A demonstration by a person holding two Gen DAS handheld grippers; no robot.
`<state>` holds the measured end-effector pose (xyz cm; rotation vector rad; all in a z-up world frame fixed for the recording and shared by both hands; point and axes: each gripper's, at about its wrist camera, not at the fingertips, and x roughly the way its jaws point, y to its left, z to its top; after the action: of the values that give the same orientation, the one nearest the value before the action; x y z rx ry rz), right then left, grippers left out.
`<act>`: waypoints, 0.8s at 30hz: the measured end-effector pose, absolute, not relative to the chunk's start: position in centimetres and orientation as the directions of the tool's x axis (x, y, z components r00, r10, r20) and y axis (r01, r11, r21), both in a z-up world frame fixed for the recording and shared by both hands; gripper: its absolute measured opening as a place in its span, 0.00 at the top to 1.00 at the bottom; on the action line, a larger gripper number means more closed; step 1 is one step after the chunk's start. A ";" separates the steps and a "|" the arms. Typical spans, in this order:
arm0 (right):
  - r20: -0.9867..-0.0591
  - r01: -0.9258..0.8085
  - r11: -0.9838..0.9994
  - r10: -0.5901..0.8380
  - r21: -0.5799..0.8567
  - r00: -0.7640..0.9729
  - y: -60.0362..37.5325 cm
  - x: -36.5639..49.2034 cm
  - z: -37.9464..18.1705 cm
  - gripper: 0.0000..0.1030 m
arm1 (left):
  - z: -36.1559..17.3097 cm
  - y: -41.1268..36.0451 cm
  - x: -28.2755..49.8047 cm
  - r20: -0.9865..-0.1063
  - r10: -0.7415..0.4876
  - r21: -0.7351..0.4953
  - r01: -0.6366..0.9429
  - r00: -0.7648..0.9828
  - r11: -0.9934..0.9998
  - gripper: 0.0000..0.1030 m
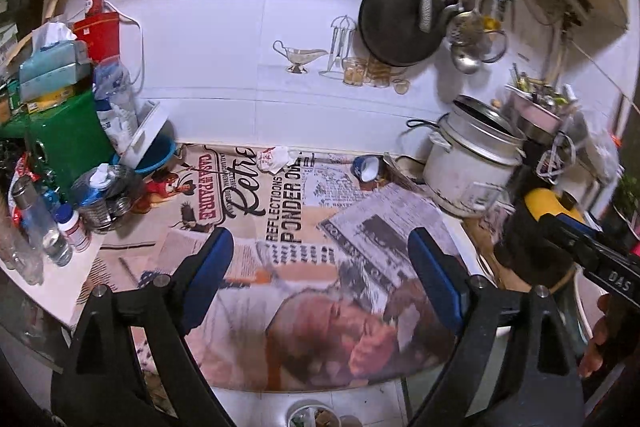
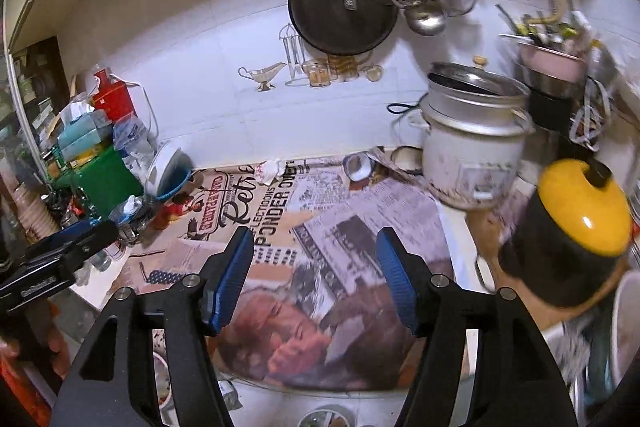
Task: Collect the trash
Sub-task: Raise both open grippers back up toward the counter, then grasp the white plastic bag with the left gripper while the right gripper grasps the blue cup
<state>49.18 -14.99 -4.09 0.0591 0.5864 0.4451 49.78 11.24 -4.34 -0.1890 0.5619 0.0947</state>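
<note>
One crumpled paper wrapper [image 1: 276, 158], far side of the newspaper-covered counter [image 1: 256, 267], by the wall. Likely light, soft, crushable; pinch its raised folds. Left gripper [image 1: 320, 259] and right gripper [image 2: 316, 263]: wide open, empty.

A white rice cooker [image 1: 468, 167] stood on the newspaper-covered desk [image 1: 280, 227]; a black pan [image 2: 340, 7] apparently hung above it.

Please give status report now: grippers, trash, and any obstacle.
Both grippers, left and right, open, empty. Crumpled wrapper by back wall, untouched. Blue cup on its side nearby.
</note>
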 end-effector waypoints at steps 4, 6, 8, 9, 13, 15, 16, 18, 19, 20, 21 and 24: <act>-0.533 -0.435 0.887 0.444 0.151 0.720 -14.9 53.2 -4.3 0.42 | -4.9 10.7 54.3 -0.545 0.083 -0.144 -0.191 0.834 0.971 0.14; -0.538 -0.449 0.882 0.450 0.143 0.713 -14.7 54.9 -4.7 0.42 | -5.2 10.7 55.9 -0.553 0.092 -0.146 -0.205 0.828 0.968 0.14; -0.553 -0.455 0.877 0.457 0.152 0.696 -14.3 56.9 -5.2 0.42 | -5.7 11.1 58.0 -0.575 0.099 -0.143 -0.219 0.812 0.965 0.14; -0.562 -0.456 0.876 0.460 0.159 0.688 -14.2 57.8 -5.4 0.42 | -6.0 11.3 58.8 -0.583 0.099 -0.143 -0.222 0.806 0.965 0.14; -0.589 -0.449 0.875 0.463 0.182 0.663 -13.1 61.2 -6.5 0.42 | -7.1 13.0 62.6 -0.607 0.104 -0.133 -0.230 0.788 0.964 0.14; -0.603 -0.433 0.884 0.444 0.175 0.663 -12.2 62.9 -7.2 0.42 | -7.7 14.3 64.6 -0.617 0.097 -0.132 -0.224 0.781 0.965 0.14; -0.613 -0.417 0.893 0.428 0.171 0.664 -11.5 64.0 -7.7 0.42 | -8.1 15.2 65.7 -0.623 0.088 -0.135 -0.217 0.777 0.967 0.14; -0.629 -0.383 0.907 0.402 0.175 0.665 -10.3 66.1 -8.8 0.42 | -9.0 16.8 67.8 -0.641 0.068 -0.134 -0.199 0.765 0.971 0.14; -0.634 -0.365 0.913 0.392 0.180 0.667 -9.8 67.1 -9.3 0.42 | -9.6 17.9 69.1 -0.647 0.054 -0.135 -0.184 0.761 0.974 0.14; -0.640 -0.347 0.920 0.381 0.185 0.668 -9.4 67.9 -9.7 0.42 | -10.1 18.7 70.2 -0.656 0.048 -0.132 -0.177 0.753 0.975 0.14; -0.653 -0.316 0.929 0.363 0.195 0.665 -8.4 69.3 -10.5 0.42 | -10.9 20.0 71.6 -0.671 0.041 -0.127 -0.170 0.740 0.977 0.14; -0.687 -0.277 0.929 0.368 0.245 0.627 -6.7 72.7 -12.6 0.42 | -12.6 22.8 74.2 -0.698 0.027 -0.136 -0.169 0.716 0.976 0.14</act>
<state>72.74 -6.67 -12.60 0.1195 0.8131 0.3707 74.22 22.79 -12.63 -0.1956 0.7670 0.1088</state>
